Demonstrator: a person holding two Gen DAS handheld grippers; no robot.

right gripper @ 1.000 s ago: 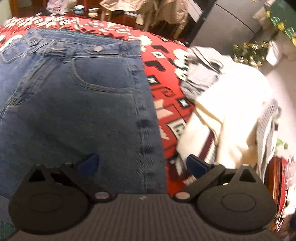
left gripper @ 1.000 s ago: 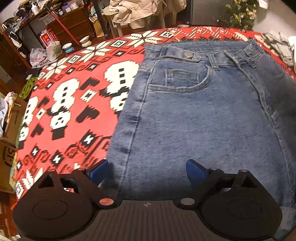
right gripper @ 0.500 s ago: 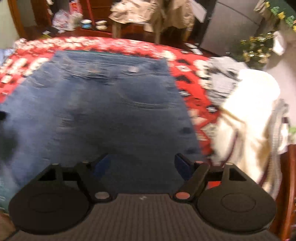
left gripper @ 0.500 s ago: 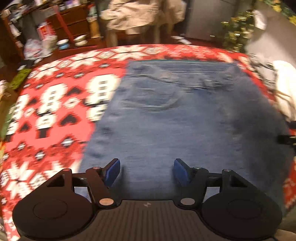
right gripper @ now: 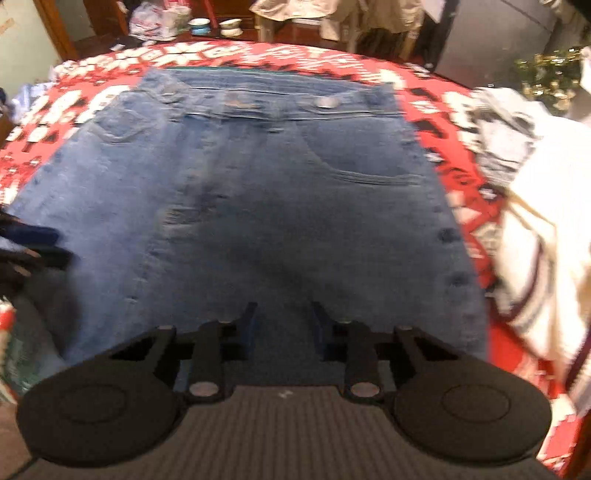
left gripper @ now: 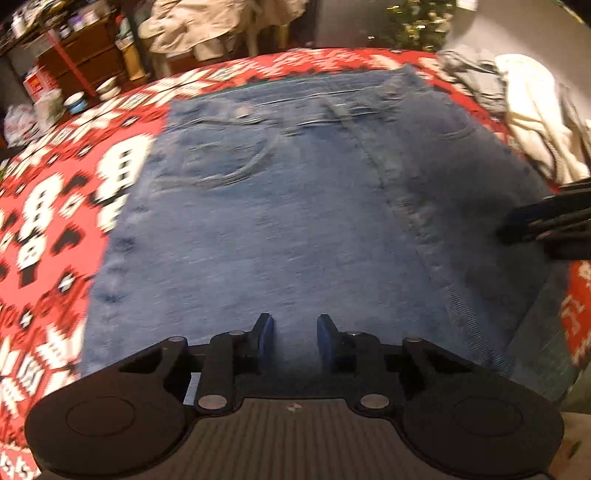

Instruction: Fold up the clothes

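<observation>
Blue denim jeans (left gripper: 295,206) lie flat on a red patterned blanket (left gripper: 55,206), waistband at the far end. My left gripper (left gripper: 295,338) hangs over the near part of the denim, its blue pads a narrow gap apart and closing; only flat cloth shows in the gap and nothing is pinched. My right gripper (right gripper: 282,326) hovers over the same jeans (right gripper: 277,192) further right, its jaws also closing on nothing. The right gripper's fingers (left gripper: 543,221) enter the left wrist view at the right edge. Both views are blurred.
A cream garment pile (right gripper: 546,221) and a grey garment (right gripper: 506,136) lie right of the jeans on the blanket (right gripper: 436,110). Beyond the far edge stand bowls (left gripper: 107,86), a wooden shelf, a chair draped with coats and a Christmas tree (left gripper: 417,26).
Both grippers narrowed from wide open to a small gap. Both slid inward from the jeans' side seams toward the middle and pulled back, so more of the garment shows.
</observation>
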